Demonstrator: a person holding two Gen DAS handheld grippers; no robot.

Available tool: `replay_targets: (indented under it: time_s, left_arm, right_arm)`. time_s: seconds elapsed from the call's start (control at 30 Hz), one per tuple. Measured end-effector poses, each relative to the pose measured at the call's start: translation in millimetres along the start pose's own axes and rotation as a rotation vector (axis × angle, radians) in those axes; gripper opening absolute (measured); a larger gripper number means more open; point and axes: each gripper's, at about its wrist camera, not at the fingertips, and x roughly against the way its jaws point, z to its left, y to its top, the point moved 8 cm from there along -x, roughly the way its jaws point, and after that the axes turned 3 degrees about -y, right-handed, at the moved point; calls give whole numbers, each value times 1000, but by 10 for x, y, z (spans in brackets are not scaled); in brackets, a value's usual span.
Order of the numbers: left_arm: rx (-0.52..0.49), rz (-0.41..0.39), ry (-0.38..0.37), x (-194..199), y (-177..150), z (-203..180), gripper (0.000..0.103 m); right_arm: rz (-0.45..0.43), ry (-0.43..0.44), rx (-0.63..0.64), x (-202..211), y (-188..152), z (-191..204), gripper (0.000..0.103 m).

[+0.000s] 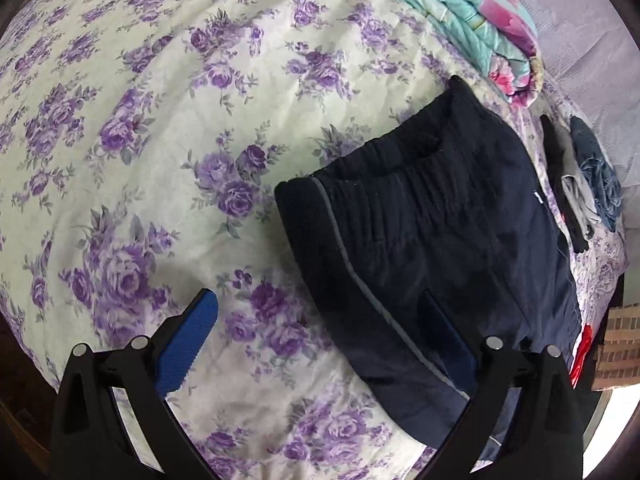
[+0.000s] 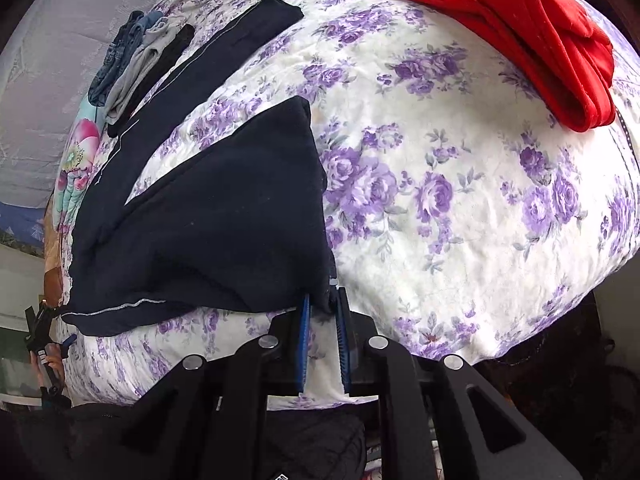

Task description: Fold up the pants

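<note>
Dark navy pants (image 1: pixel 432 240) lie on a bed with a purple-flowered cover; the elastic waistband faces the left wrist camera. My left gripper (image 1: pixel 320 312) is open, its left blue finger (image 1: pixel 188 344) over the bare cover and its right finger on the pants' near edge. In the right wrist view the pants (image 2: pixel 224 216) lie with one leg folded over toward me and the other leg stretched away. My right gripper (image 2: pixel 322 304) is nearly closed, pinching a corner of the folded leg's hem between its blue pads.
A folded teal and pink quilt (image 1: pixel 460 12) lies at the bed's far side. A small stack of folded clothes (image 1: pixel 580 184) sits beside the pants, also in the right wrist view (image 2: pixel 136 60). Red garments (image 2: pixel 532 32) lie at the far right. The flowered cover (image 2: pixel 460 200) spreads right of the pants.
</note>
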Motion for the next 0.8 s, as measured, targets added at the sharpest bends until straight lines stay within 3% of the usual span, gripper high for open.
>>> replay_targets:
  time_s: [0.07,0.1,0.13,0.17,0.23,0.4,0.43,0.53,0.63,0.7,0.73,0.77,0.8]
  left_arm:
    - [6,1,3,-65,47,-23,95]
    - [7,-4,6,-72,63,-31,84]
    - [3,4,-2,-84,66,-67,37]
    - [12,31,-23,-118,68,-115,22]
    - [20,23,-49,-46,50,-159,17]
    - [-25,-86,-132,516,-62,-299,16]
    - [-28,-106,-140,642,-106,-282,15]
    - [-1,-119,-149,809,-272,-161,15]
    - [-7,-88,-68,675,-545,111,20]
    - [-32,-63,48,475,-665,334,33]
    - [-64,-49,103,420,-709,414,47]
    - [-86,-47,149,427,-748,493,57]
    - [-88,-57,150,491,-763,520,59]
  right_arm:
    - [-4,-9,4,8,15,8,13]
    - [-9,-13,4,19,31,12,12]
    - [-17,-13,4,35,49,21,11]
    - [-30,-4,5,65,89,37,11]
    - [-66,28,-1,164,202,75,7]
    - [-214,150,39,694,657,301,5]
    - [-242,160,52,805,723,332,0]
    - [-290,171,52,1030,857,230,0]
    - [-219,103,87,841,793,1,4]
    - [-147,78,89,578,696,-86,4]
    - [-120,90,80,470,655,-91,5]
    - [-99,105,75,390,617,-74,10]
    - [-82,121,75,332,608,-52,38]
